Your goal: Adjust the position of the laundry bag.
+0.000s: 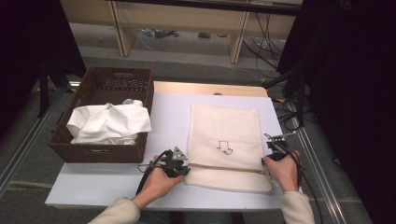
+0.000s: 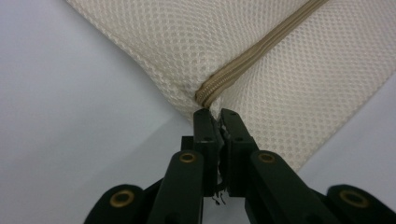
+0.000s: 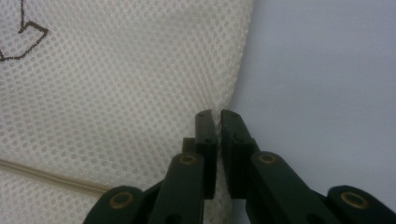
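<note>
1. Two grippers at work on one cream mesh bag (image 1: 229, 144), lying flat on the white table (image 1: 93, 186), right of centre, near edge towards the person.
2. Left gripper (image 2: 215, 114): jaws together, pinched on the bag's edge right at the end of the tan zipper (image 2: 243, 60). A sliver of mesh caught between the tips. Seen from above at the bag's near-left corner (image 1: 180, 164), grey three-cornered plate on top, left hand (image 1: 159, 179) wrapped round the body.
3. Right gripper (image 3: 215, 114): jaws nearly together, clamped on the bag's rounded side edge, mesh fabric squeezed in the narrow gap. From above, sits at the bag's right edge (image 1: 273, 151), right hand (image 1: 285, 170) behind it.
4. High view adds the wider scene: dark brown wicker basket (image 1: 100, 154) on the table's left, well apart from the bag, holding crumpled white cloth (image 1: 109, 123); wooden table edge at the back, cables on the floor beyond.
5. Gripper views add close detail: open honeycomb weave of the mesh, zipper teeth and tape, thin stray thread hanging below the left jaws.
6. Markings: small dark outline drawn on the bag's face, arrow-like (image 1: 224, 148), corner of it in the right gripper view (image 3: 23, 42). No readable lettering or brand.
</note>
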Motion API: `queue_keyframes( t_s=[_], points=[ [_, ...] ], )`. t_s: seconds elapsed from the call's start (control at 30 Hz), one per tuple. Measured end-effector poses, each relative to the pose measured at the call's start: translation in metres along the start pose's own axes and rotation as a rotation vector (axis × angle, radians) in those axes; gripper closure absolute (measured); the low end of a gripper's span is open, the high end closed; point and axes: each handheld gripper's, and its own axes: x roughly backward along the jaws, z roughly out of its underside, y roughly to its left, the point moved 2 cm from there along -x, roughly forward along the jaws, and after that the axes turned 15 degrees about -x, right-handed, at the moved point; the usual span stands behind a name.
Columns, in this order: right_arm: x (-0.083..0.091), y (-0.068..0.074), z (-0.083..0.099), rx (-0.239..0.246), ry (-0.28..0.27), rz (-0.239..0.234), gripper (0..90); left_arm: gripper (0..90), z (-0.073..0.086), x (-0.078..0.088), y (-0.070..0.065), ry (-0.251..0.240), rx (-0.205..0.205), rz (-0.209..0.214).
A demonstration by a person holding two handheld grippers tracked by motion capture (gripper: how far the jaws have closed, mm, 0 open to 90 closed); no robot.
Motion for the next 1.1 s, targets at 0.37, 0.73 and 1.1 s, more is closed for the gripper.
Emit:
queue_keyframes(
  t_s=[0.37,0.73,1.1],
  points=[
    [0.003,0.019,0.004,0.050,-0.004,-0.022,87.1,85.6,0.006,0.023,0.005,-0.018,0.030,-0.021],
    [0.005,0.039,0.008,0.088,0.006,-0.033,87.1,85.7,0.018,0.038,0.012,0.007,0.032,-0.038],
    [0.002,0.057,0.013,0.176,-0.002,-0.054,87.1,85.6,0.034,0.055,0.016,0.027,0.030,-0.060]
  ],
)
